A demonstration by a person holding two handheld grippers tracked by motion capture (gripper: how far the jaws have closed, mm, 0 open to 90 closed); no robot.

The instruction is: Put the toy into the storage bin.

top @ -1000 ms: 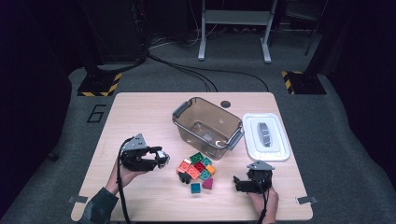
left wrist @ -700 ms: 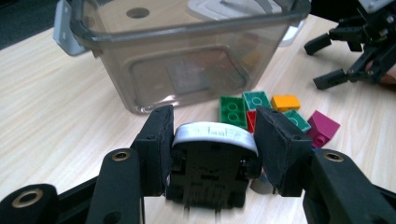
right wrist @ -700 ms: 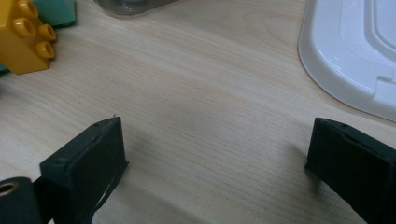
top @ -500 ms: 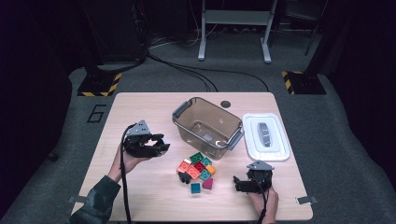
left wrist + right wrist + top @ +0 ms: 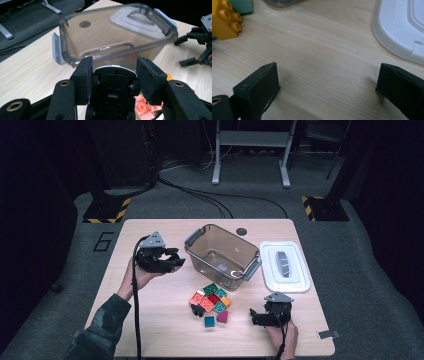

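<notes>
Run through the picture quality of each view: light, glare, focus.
High view: the table is lit while the floor around it falls into dark; soft overall, so the blocks lack detail. Left gripper view: the toy car between the jaws is near and shadowed on its underside; the clear bin rim is slightly blurred, with faint sheen. Right gripper view: even light, the lid bright, soft jaw shadows.

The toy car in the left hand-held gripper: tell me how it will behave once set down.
The toy car, clamped underside-up in the left hand-held gripper, has free-looking wheels, so it will probably roll if set upright. It looks like stiff plastic, likely light. Inside the clear bin, the walls should stop it.
</notes>
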